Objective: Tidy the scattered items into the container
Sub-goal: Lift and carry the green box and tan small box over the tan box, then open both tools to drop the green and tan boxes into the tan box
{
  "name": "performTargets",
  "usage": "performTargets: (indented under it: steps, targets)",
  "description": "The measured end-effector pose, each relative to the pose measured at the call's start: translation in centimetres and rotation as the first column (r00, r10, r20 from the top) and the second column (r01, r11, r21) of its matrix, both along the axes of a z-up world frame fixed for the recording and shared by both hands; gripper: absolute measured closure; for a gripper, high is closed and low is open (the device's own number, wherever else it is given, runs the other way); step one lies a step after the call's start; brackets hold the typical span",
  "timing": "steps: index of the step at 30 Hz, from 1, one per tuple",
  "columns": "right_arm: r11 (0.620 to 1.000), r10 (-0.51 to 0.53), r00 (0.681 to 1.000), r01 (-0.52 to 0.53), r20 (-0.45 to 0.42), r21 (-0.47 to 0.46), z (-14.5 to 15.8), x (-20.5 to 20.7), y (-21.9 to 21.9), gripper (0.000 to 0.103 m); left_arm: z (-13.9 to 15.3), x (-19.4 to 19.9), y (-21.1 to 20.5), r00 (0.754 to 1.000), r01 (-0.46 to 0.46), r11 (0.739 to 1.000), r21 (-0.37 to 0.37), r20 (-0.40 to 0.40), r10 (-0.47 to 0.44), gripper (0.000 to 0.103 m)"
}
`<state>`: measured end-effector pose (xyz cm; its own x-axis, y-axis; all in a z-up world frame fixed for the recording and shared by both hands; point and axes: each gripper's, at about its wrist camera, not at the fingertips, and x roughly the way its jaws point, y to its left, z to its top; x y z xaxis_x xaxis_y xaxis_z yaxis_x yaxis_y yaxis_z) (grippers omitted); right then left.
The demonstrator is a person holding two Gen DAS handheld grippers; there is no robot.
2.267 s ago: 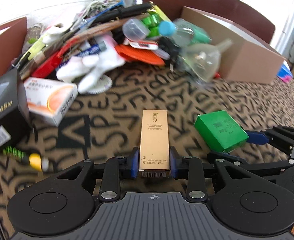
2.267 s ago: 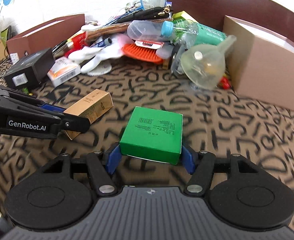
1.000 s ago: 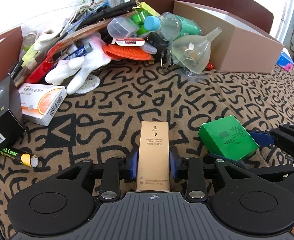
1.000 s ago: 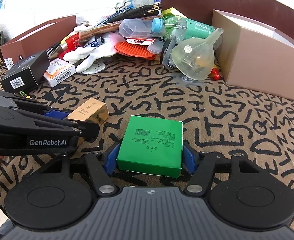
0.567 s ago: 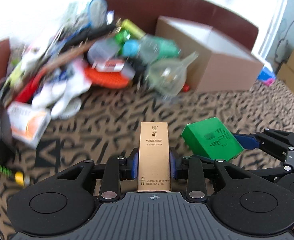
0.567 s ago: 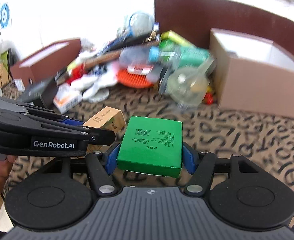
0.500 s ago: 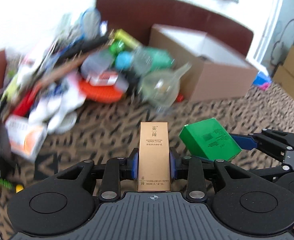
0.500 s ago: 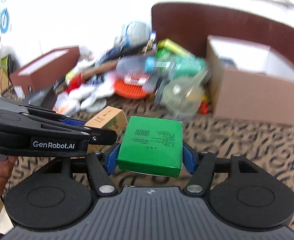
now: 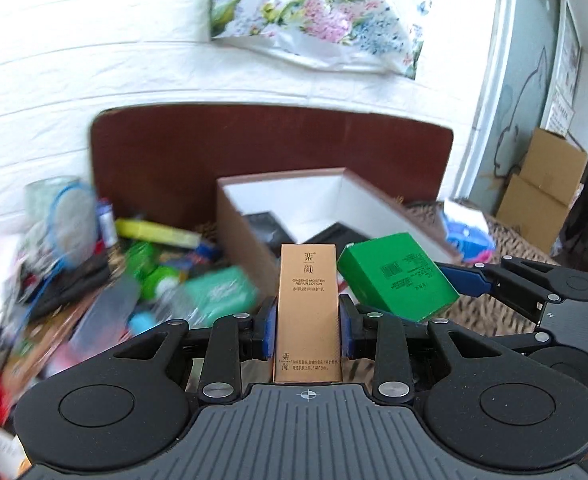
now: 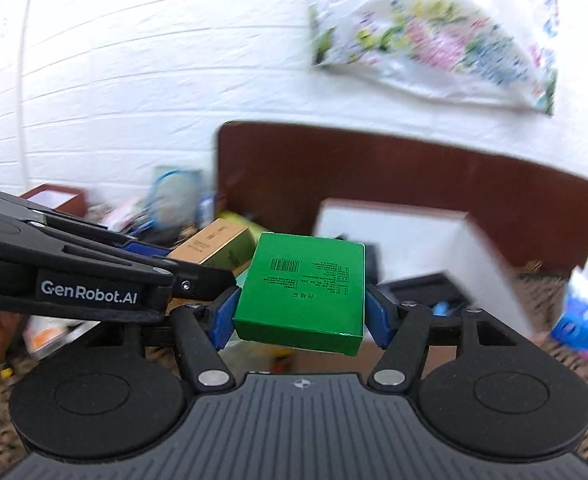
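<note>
My left gripper (image 9: 307, 330) is shut on a tall gold carton (image 9: 308, 304) and holds it in the air, pointing at the open brown container box (image 9: 250, 236) with a white inside. My right gripper (image 10: 300, 314) is shut on a flat green box (image 10: 304, 290), also raised, just right of the left one. The green box also shows in the left wrist view (image 9: 398, 276), and the gold carton in the right wrist view (image 10: 214, 246). The container (image 10: 406, 240) holds dark items.
A blurred pile of clutter (image 9: 94, 276) with bottles, a green packet and tools lies left of the container. A dark red headboard (image 9: 254, 148) stands behind. A blue and pink packet (image 10: 586, 328) lies right of the container. Cardboard boxes (image 9: 542, 196) stand far right.
Both grippers have lifted their boxes off the patterned surface and moved up and forward toward the container. The container's inside has come into view. Both grips are unchanged.
</note>
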<state>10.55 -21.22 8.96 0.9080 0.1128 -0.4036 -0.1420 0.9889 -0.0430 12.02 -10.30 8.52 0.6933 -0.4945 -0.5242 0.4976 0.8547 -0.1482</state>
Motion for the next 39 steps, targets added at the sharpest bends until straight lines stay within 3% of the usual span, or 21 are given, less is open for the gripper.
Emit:
performTargets:
  steps: [5, 13, 22, 27, 31, 34, 39]
  targets:
    - [0.999, -0.049, 0.999, 0.049, -0.009, -0.011, 0.1, 3.9, -3.1, 0.034, 0.1, 4.4, -3.9, 1.000, 0.020, 1.000, 0.001, -0.022, -0.019, 0.073]
    - [0.994, -0.105, 0.990, 0.105, -0.091, -0.004, -3.5, 8.8, -6.9, 0.034, -3.6, 10.5, -9.0, 0.992, 0.044, 0.998, 0.047, -0.116, -0.038, 0.073]
    - [0.996, -0.087, 0.976, 0.091, -0.201, 0.010, -7.5, 11.5, -8.4, 0.034, -8.0, 13.4, -10.4, 0.980, 0.054, 0.994, 0.098, -0.197, -0.034, 0.073]
    - [0.997, -0.072, 0.970, 0.078, -0.233, 0.015, -8.4, 12.4, -8.7, 0.033, -8.7, 13.9, -11.1, 0.983, 0.070, 0.988, 0.134, -0.176, -0.045, 0.072]
    - [0.996, -0.080, 0.968, 0.088, -0.237, 0.023, -8.7, 12.6, -9.1, 0.029, -8.6, 13.7, -11.1, 0.989, 0.050, 0.989, 0.137, -0.144, -0.031, 0.037]
    - [0.993, -0.115, 0.972, 0.117, -0.206, 0.000, -8.7, 12.3, -9.2, 0.004, -8.0, 12.9, -10.8, 0.998, 0.015, 0.991, 0.133, -0.064, -0.007, 0.007]
    - [0.993, -0.118, 0.975, 0.121, -0.186, 0.006, -8.2, 11.6, -9.4, 0.002, -6.8, 11.1, -10.7, 0.999, 0.022, 0.987, 0.159, 0.033, -0.027, 0.000]
